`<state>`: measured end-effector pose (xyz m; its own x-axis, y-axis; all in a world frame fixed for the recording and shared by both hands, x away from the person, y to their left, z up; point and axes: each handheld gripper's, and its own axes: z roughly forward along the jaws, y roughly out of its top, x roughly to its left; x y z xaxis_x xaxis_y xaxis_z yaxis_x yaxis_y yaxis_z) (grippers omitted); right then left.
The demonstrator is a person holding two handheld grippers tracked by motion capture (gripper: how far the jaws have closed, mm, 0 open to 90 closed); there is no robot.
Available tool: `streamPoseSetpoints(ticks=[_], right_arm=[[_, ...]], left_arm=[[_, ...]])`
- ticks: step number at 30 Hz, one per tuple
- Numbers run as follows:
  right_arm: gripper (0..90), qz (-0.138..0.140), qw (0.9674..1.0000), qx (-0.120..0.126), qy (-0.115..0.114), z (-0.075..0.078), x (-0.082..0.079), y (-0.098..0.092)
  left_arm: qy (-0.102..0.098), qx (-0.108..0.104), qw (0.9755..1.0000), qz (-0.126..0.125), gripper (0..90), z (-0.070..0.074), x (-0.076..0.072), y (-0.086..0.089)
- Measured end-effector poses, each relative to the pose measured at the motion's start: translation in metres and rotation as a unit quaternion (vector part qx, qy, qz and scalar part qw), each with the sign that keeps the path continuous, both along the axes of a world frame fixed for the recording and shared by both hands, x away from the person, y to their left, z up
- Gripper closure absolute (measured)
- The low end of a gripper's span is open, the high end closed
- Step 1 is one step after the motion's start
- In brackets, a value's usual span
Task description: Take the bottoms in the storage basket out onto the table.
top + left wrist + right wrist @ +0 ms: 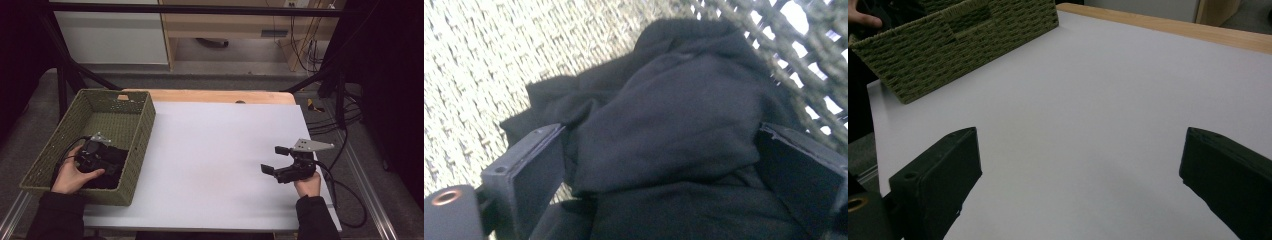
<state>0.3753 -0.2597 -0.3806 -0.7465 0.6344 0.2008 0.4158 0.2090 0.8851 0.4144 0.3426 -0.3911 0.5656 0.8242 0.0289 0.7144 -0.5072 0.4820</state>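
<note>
My left hand-held gripper (659, 165) is down in the green woven basket (135, 150), jaws spread either side of the black cloth (674, 125) bunched in its near corner. My right hand-held gripper (274, 160) hovers released over the white bench (215, 150), well apart.

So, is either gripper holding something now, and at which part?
The left gripper has its jaws around a bulging fold of the black cloth in the woven basket; a firm grip cannot be told. The right gripper holds nothing.
</note>
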Motion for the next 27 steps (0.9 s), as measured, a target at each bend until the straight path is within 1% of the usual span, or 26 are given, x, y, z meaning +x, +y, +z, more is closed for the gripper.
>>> streamPoseSetpoints(ticks=[1, 2, 3, 6, 9, 13, 15, 19, 21, 23, 27], right_arm=[[3.8, 0.000, 1.0000, 0.000, 0.000, 0.0000, 0.0000, 0.0000], [3.8, 0.000, 1.0000, 0.000, 0.001, 0.0001, 0.0000, 0.0000], [3.8, 0.000, 1.0000, 0.000, 0.001, 0.0001, 0.0000, 0.0000], [3.8, 0.000, 1.0000, 0.001, 0.000, 0.0002, 0.0001, -0.0002], [3.8, 0.000, 1.0000, 0.001, 0.000, 0.0002, 0.0002, -0.0002], [3.8, 0.000, 1.0000, 0.001, 0.000, 0.0003, 0.0002, -0.0004], [3.8, 0.000, 1.0000, 0.001, 0.001, 0.0002, 0.0003, -0.0004], [3.8, 0.001, 1.0000, 0.001, 0.001, 0.0001, 0.0004, -0.0003], [3.8, 0.000, 1.0000, 0.002, 0.001, 0.0003, 0.0003, -0.0005], [3.8, 0.000, 1.0000, 0.004, 0.001, 0.0004, 0.0003, -0.0006], [3.8, 0.000, 1.0000, 0.002, 0.001, 0.0003, 0.0005, -0.0007]], left_arm=[[0.002, -0.002, 1.0000, 0.001, 8.0, -0.0004, 0.0003, 0.0008], [0.006, -0.005, 1.0000, 0.003, 10.8, -0.0006, 0.0003, 0.0014], [0.008, -0.008, 0.9999, 0.003, 10.8, -0.0010, 0.0003, 0.0017], [0.015, -0.009, 0.9998, -0.002, 15.2, -0.0022, 0.0003, 0.0018], [0.025, -0.010, 0.9996, 0.000, 19.6, -0.0037, 0.0006, 0.0018], [0.036, -0.024, 0.9991, 0.001, 27.8, -0.0054, 0.0001, 0.0026], [0.040, -0.026, 0.9989, 0.002, 32.2, -0.0062, -0.0003, 0.0022], [0.042, -0.027, 0.9988, -0.001, 39.0, -0.0068, -0.0010, 0.0018], [0.044, -0.026, 0.9987, -0.007, 44.8, -0.0070, -0.0014, 0.0014], [0.046, -0.030, 0.9985, -0.008, 50.2, -0.0076, -0.0018, 0.0009], [0.049, -0.032, 0.9982, -0.008, 56.0, -0.0082, -0.0026, 0.0011]])
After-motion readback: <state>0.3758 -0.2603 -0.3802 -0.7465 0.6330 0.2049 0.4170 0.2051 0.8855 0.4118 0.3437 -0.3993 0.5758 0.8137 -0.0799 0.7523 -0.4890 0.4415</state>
